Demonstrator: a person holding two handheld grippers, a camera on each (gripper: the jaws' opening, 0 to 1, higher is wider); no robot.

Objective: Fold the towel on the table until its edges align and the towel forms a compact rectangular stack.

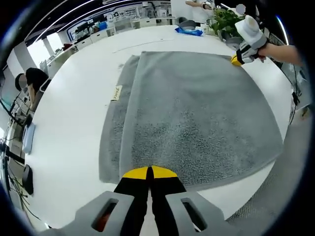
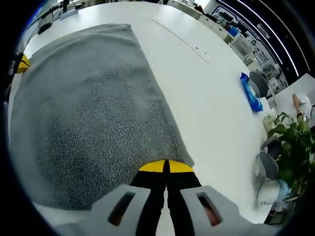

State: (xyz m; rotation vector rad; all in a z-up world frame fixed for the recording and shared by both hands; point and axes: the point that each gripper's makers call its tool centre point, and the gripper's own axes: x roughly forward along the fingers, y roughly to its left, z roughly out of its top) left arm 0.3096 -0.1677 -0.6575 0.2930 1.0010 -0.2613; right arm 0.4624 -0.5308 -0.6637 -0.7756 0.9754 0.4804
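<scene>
The grey towel (image 1: 192,118) is spread on the white table (image 1: 74,123), folded once; opposite corners are pinched by the clenched left tongs (image 1: 149,172) and right tongs (image 2: 166,166), towel stretching ahead of each

Right gripper (image 2: 166,167) jaws closed on grey towel (image 2: 93,113) corner, white table (image 2: 206,103)

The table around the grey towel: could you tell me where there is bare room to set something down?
The white table is bare beyond the grey towel, up to the blue cloth. Another bare stretch lies beside its tag. It is crowded by the potted plant, and both tools, left and right, occupy towel corners.
</scene>
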